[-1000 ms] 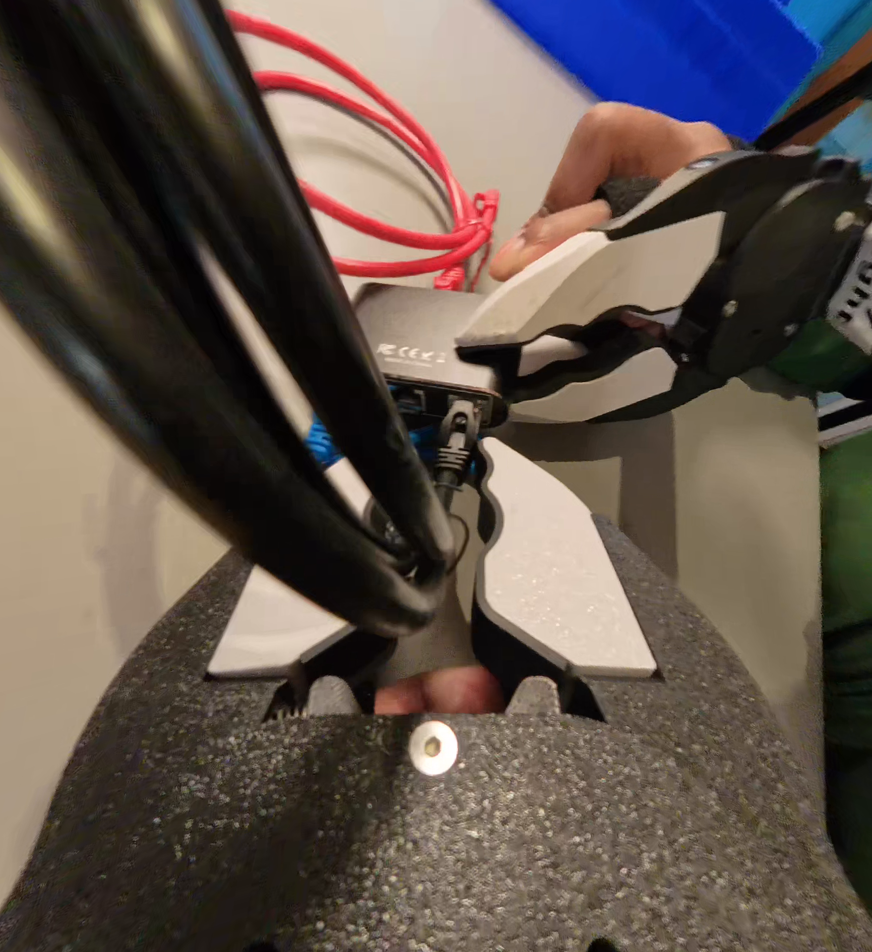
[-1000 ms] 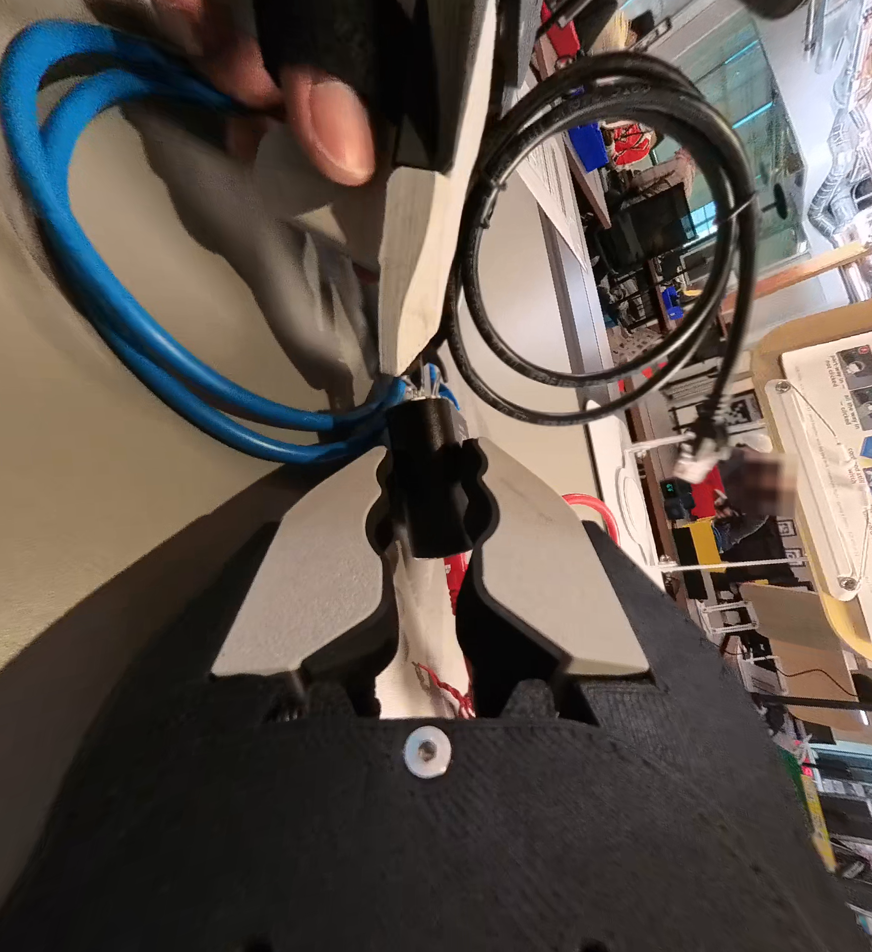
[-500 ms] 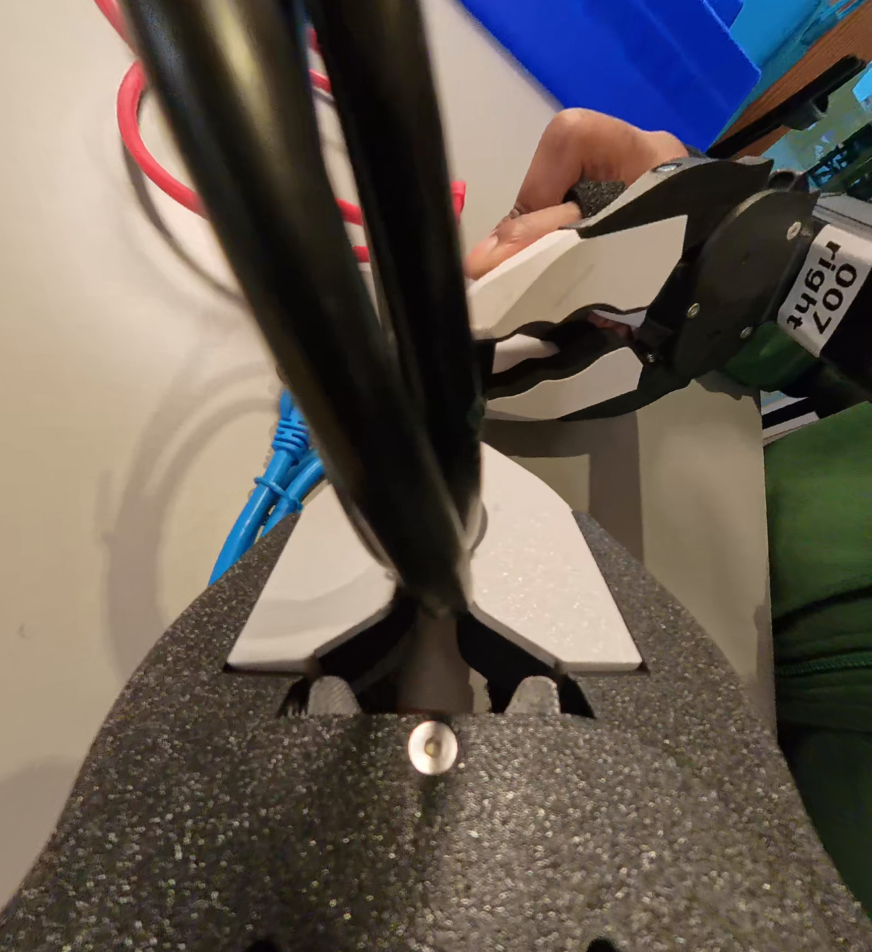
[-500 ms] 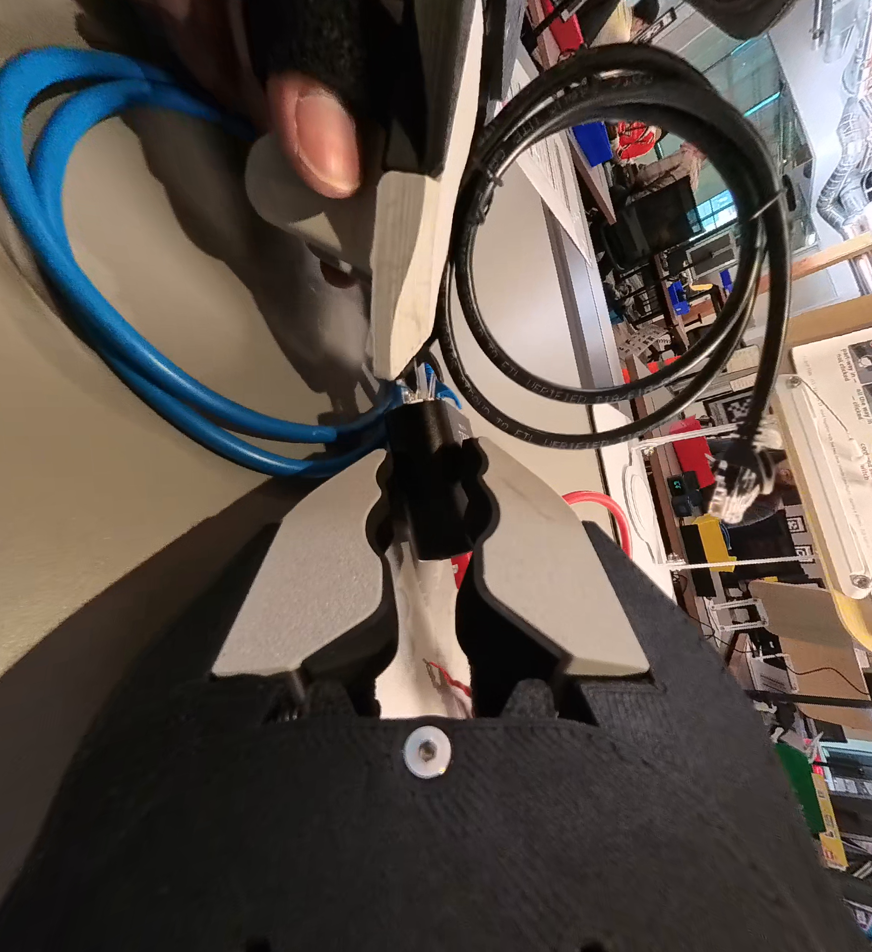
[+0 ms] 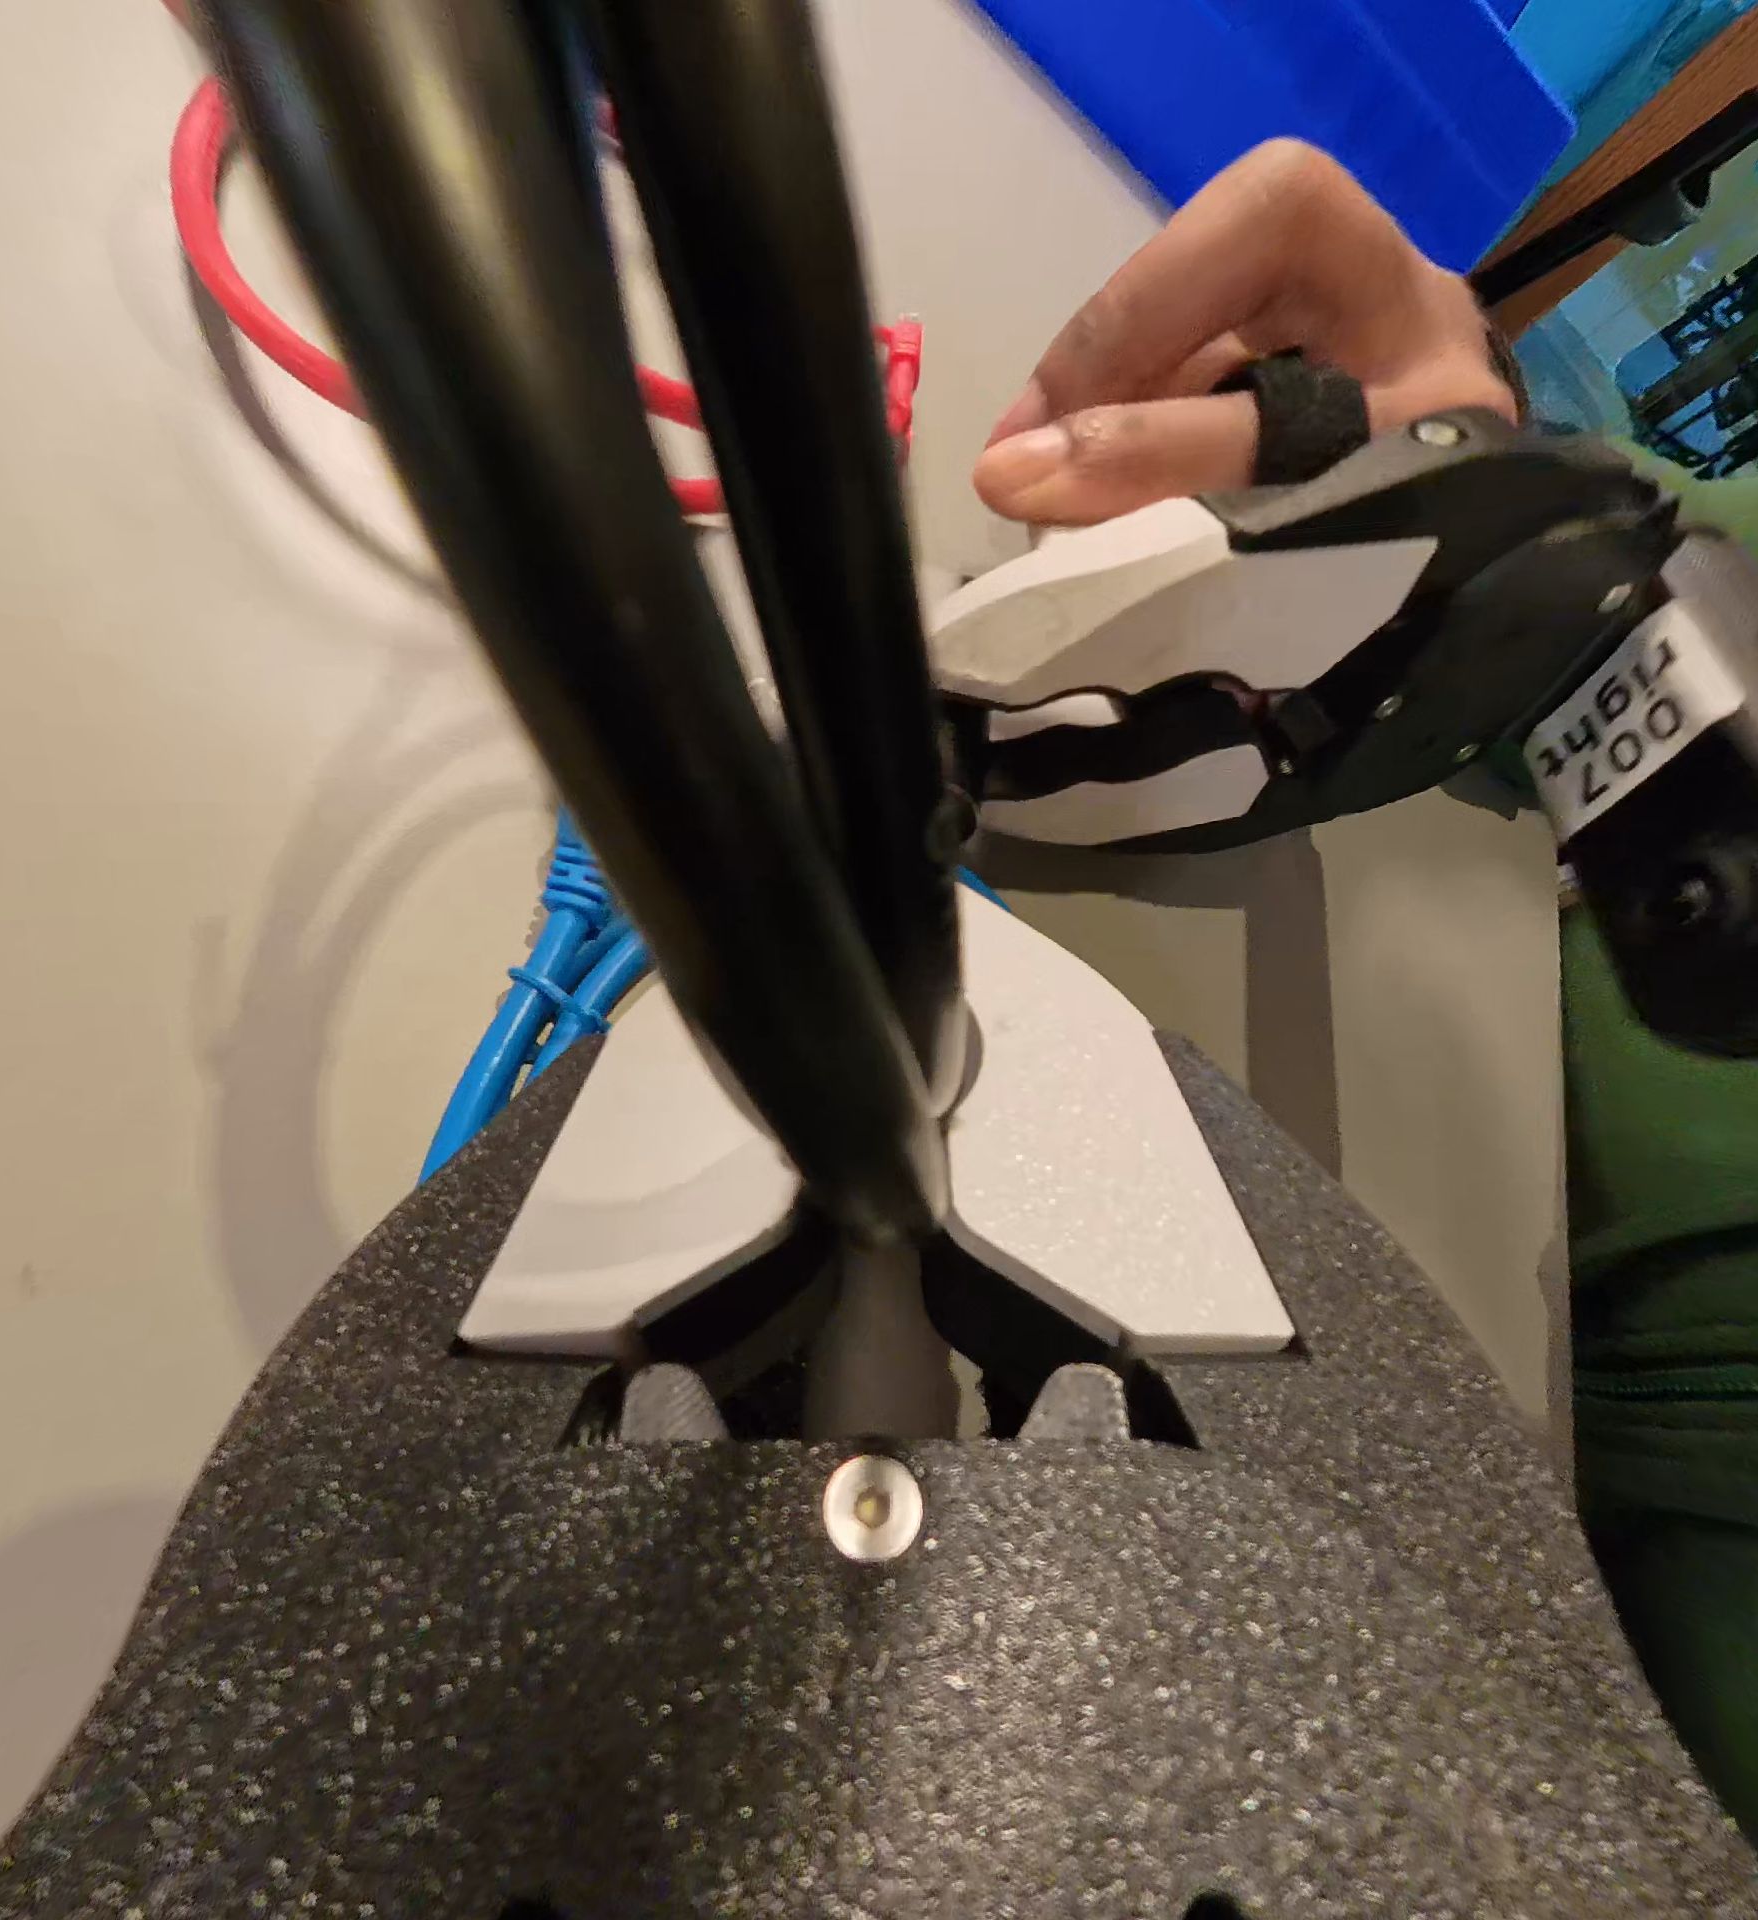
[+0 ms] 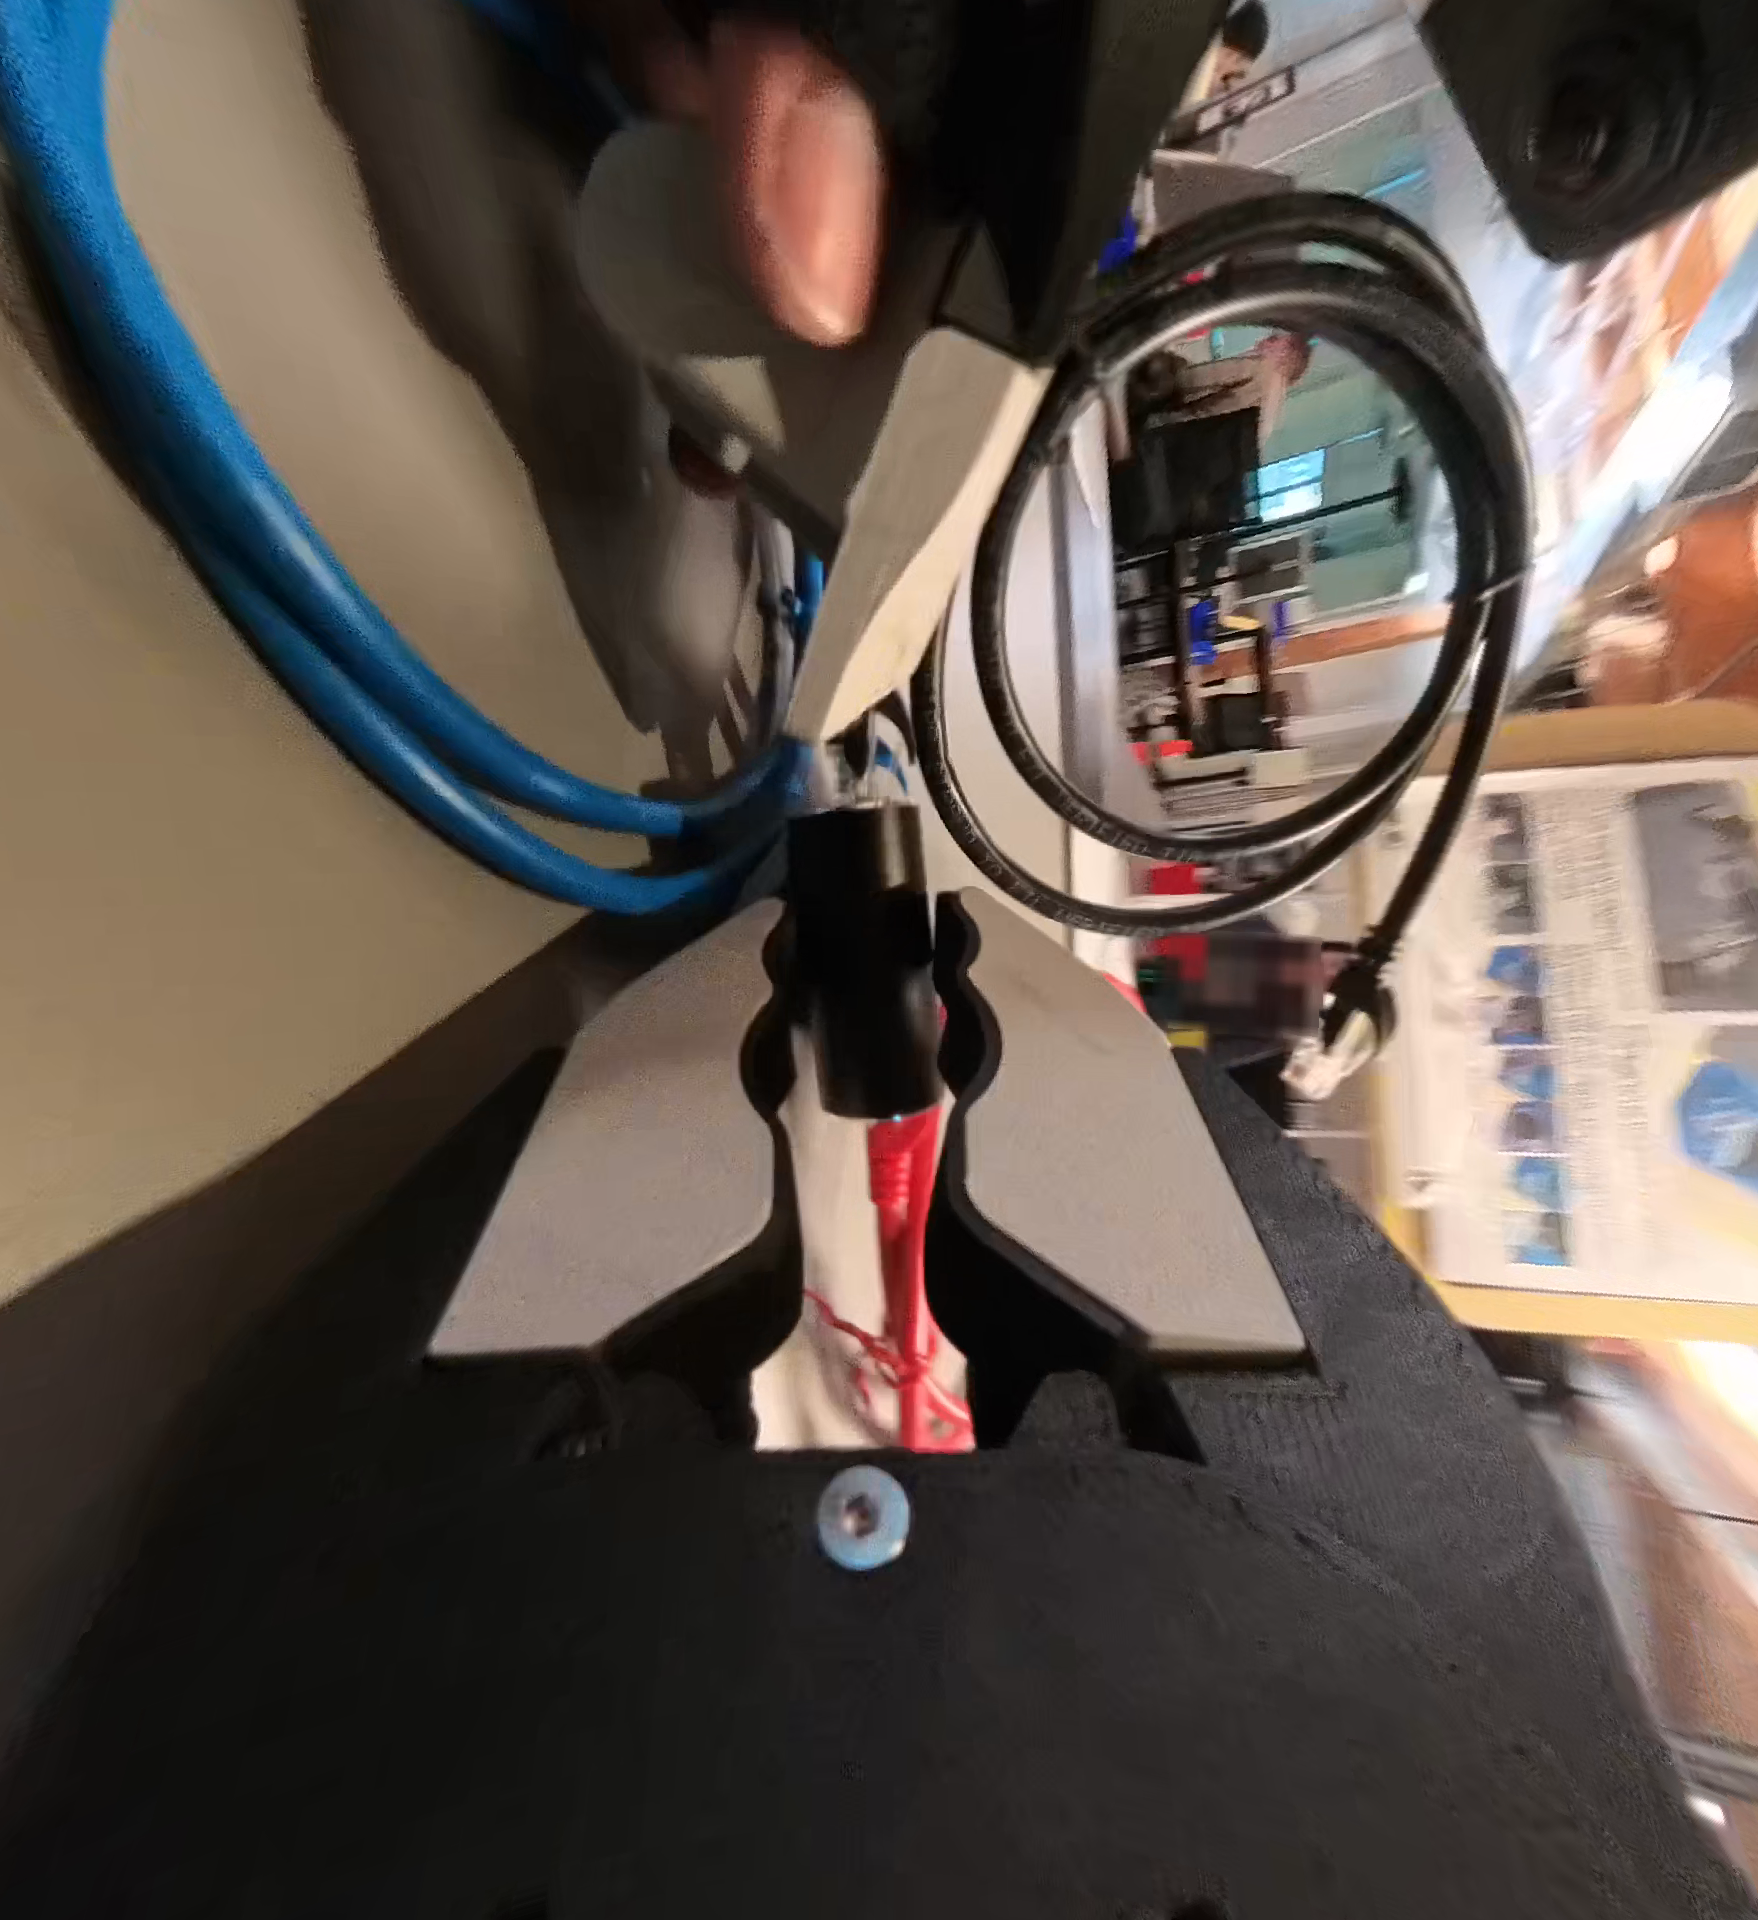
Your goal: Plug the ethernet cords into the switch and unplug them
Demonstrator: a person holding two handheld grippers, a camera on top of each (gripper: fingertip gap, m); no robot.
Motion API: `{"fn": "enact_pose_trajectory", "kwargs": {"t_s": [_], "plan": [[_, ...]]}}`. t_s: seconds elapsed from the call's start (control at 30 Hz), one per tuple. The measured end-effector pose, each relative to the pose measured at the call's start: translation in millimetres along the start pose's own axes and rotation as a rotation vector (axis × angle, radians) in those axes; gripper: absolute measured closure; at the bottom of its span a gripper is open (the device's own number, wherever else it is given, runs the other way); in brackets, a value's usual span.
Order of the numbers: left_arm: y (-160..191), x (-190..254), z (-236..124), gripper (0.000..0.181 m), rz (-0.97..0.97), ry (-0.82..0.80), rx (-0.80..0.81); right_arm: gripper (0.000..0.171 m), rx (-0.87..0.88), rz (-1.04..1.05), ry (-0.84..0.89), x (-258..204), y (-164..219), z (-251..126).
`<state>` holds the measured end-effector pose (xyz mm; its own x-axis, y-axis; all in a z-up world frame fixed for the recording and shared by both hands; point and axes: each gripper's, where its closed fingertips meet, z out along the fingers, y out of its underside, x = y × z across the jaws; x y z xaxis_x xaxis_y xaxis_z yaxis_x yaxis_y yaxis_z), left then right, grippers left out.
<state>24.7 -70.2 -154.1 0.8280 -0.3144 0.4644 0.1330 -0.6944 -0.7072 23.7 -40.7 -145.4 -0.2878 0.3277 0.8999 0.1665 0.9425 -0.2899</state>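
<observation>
**Pulling black cord clear of the switch**

Holding: left gripper (image 5: 942, 1049) is closed on the black cord (image 5: 563, 540), whose plug end I can't see. 1 s ago that plug sat in the switch (image 6: 859, 997); now it's out, I judge, w/ loops risen. Right gripper (image 6: 864, 1023) clamps the switch. Blue cords (image 6: 262, 582) lie beside it, red cord (image 5: 231, 301) beyond.

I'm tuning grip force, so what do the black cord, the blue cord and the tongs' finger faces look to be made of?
Black cord: smooth rubbery plastic jacket, slightly glossy, since it catches highlights along its loop.
Blue cord: similar plastic jacket, more matte and even in colour.
Left tongs fingers: pale grey, finely speckled matte faces, probably printed plastic, though that is uncertain.
</observation>
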Motion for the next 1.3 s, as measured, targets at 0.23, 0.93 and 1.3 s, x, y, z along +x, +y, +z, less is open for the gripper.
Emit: {"fn": "enact_pose_trajectory", "kwargs": {"t_s": [0.23,0.93,1.3], "plan": [[-6,2,-3,0.164,-0.047,0.041,0.047,0.144,-0.133,-0.122,0.058,7,13,2],[-7,-2,-5,0.168,-0.067,0.041,0.059,0.145,-0.169,0.013,0.041,8,9,10],[-14,10,-33,0.141,0.079,0.046,0.042,0.145,-0.155,0.005,0.104,21,18,4]]}}
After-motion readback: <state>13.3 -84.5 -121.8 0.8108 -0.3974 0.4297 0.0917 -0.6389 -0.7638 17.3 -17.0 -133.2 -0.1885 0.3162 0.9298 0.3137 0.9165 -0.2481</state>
